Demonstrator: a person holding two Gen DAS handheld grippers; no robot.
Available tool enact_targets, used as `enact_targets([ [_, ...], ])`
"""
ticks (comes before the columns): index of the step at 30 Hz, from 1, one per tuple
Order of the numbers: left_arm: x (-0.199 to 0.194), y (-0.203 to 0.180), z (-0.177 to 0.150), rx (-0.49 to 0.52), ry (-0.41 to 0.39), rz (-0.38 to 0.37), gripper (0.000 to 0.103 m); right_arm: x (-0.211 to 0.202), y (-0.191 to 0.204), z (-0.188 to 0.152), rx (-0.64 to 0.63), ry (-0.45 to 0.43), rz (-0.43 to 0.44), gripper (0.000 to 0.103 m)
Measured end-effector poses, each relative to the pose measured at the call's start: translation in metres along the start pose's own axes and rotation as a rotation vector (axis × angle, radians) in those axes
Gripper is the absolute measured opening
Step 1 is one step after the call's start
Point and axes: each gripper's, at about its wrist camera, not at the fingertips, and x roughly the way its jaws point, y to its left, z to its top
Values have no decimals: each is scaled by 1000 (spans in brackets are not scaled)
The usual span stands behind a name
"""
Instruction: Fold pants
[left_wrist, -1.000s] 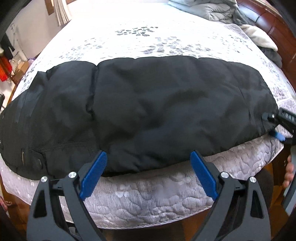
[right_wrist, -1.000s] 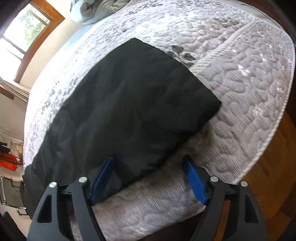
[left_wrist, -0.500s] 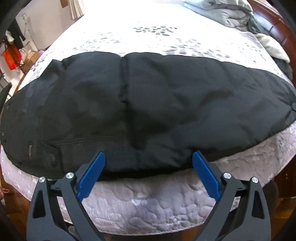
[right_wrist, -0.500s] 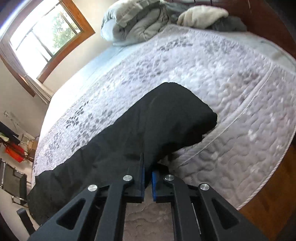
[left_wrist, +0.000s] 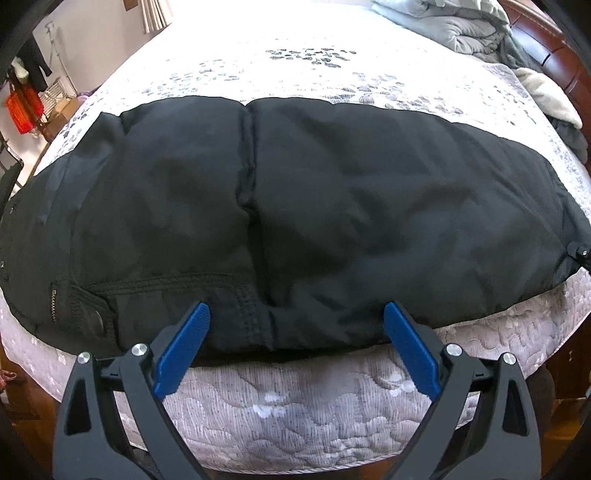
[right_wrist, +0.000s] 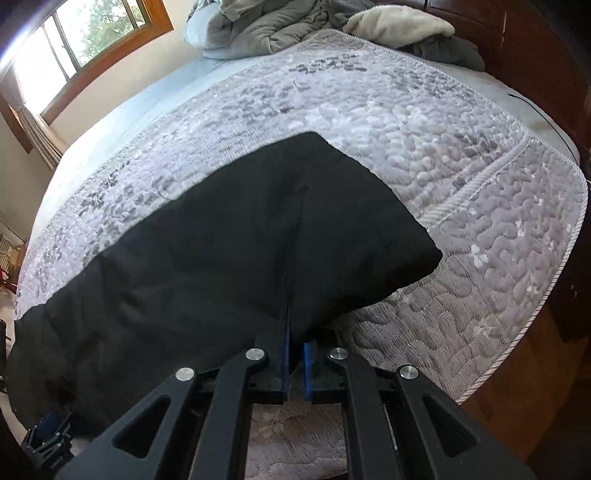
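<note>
Since a second ago, my right gripper (right_wrist: 294, 363) has snapped closed on the near edge of the black pants (left_wrist: 295, 221), pinching a fold of the leg cloth between its blue pads and lifting it slightly. My left gripper (left_wrist: 295, 339) hangs with jaws spread wide over the near hem by the zipped pocket (left_wrist: 79, 302), gripping nothing. Beyond, the pants lie lengthwise across the quilted mattress (right_wrist: 443, 147); rumpled blankets (right_wrist: 295, 26) sit at the far end.

Left gripper (left_wrist: 295, 332) open over pants edge.
Black pants (left_wrist: 295, 206) flat across quilted mattress (left_wrist: 295, 406); zip pocket (left_wrist: 70, 302) at left.
</note>
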Motion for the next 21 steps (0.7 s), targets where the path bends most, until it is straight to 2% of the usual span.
enact_targets([
  [4, 2, 6, -9, 13, 7, 15, 95, 12, -6, -6, 26, 29, 2, 8],
  [12, 8, 11, -4, 12, -2, 40, 95, 16, -18, -10, 58, 53, 33, 12],
  [15, 11, 13, -2, 17, -4, 49, 95, 23, -18, -14, 29, 78, -5, 27],
  [17, 10, 13, -2, 13, -6, 50, 95, 18, -20, -17, 27, 63, -22, 43],
  [21, 8, 13, -2, 8, -5, 50, 95, 6, -36, -22, 85, 59, 25, 43],
])
